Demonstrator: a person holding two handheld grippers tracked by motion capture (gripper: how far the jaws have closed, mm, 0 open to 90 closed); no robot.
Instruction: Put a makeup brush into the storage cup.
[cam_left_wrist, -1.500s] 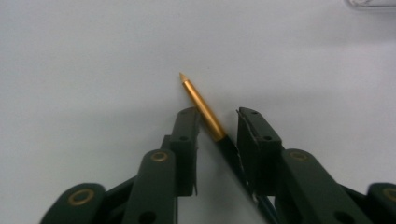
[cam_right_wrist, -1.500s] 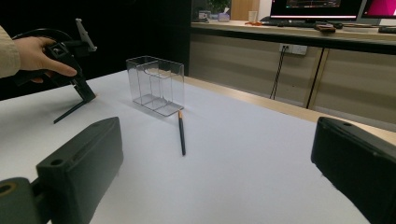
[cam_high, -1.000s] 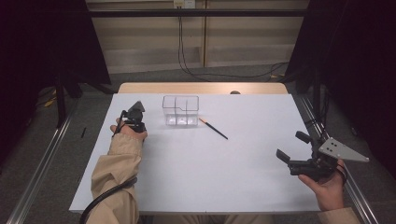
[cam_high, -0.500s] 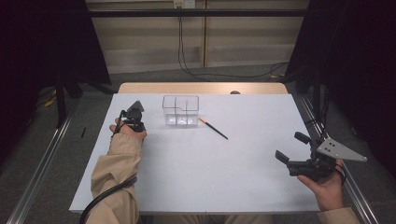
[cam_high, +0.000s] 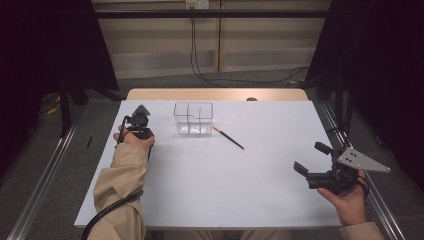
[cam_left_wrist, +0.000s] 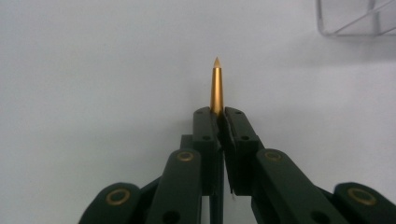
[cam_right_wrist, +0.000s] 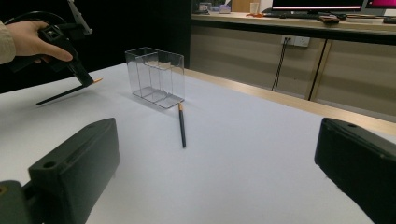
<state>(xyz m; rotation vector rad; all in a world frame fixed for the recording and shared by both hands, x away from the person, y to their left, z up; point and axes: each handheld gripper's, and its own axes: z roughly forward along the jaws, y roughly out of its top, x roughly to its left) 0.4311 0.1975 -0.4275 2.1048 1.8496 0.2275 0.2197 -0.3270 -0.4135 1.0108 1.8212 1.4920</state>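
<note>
Pencil being pinched in the left gripper, beside a clear divided box.

Nearest the person, the right gripper (cam_high: 316, 163) is hovering with its jaws spread wide and nothing between them, well apart from the clear box (cam_high: 193, 118) and on the near right of it. Farther in, the left gripper (cam_right_wrist: 86, 84) is pinching a dark pencil with a gold end (cam_left_wrist: 216, 86), its jaws pressed together on it; in the right gripper view the pencil is slanting down and away from the box, its gold end pointing toward the box. A second pencil (cam_high: 228, 137) is lying flat on the white table (cam_high: 225, 195), its orange end just beside the box's near right corner. The box, standing upright with inner dividers, is looking empty in each compartment.
</note>
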